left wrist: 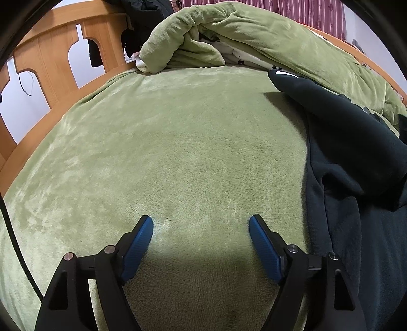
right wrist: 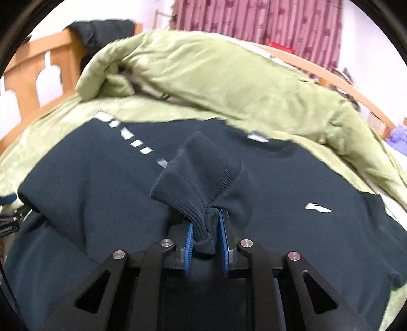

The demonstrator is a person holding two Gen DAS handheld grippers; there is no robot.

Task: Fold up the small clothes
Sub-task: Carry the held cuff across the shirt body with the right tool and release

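Green fleece covers the bed point(left wrist: 178, 142) on which everything lies, and it serves as the landmark for what follows. Over a bare stretch of that fleece, the left gripper point(left wrist: 201, 226) holds its blue-padded jaws wide apart with nothing between them, its shadow falling on the cover just beneath. The right gripper point(right wrist: 204, 224) has its jaws drawn close together, pinching a bunched, ribbed cuff point(right wrist: 201, 183) of the dark navy sweatshirt point(right wrist: 101, 183), and the cuff stands up out of the pads in a crumpled fold above the garment's body. The sweatshirt itself lies spread flat on the bed cover, white printed marks running along one sleeve and a small white logo point(right wrist: 318, 207) on its chest; in the left wrist view its dark cloth fills the right side, with one sleeve end point(left wrist: 292, 79) reaching towards the far edge of the bed. Beyond the sweatshirt, a rumpled green duvet point(right wrist: 229, 76) is heaped along the far side of the bed. A wooden bed frame point(left wrist: 51, 56) with cut-out panels rises at the bed's far left, and a striped maroon curtain point(right wrist: 259, 23) hangs behind the bed.
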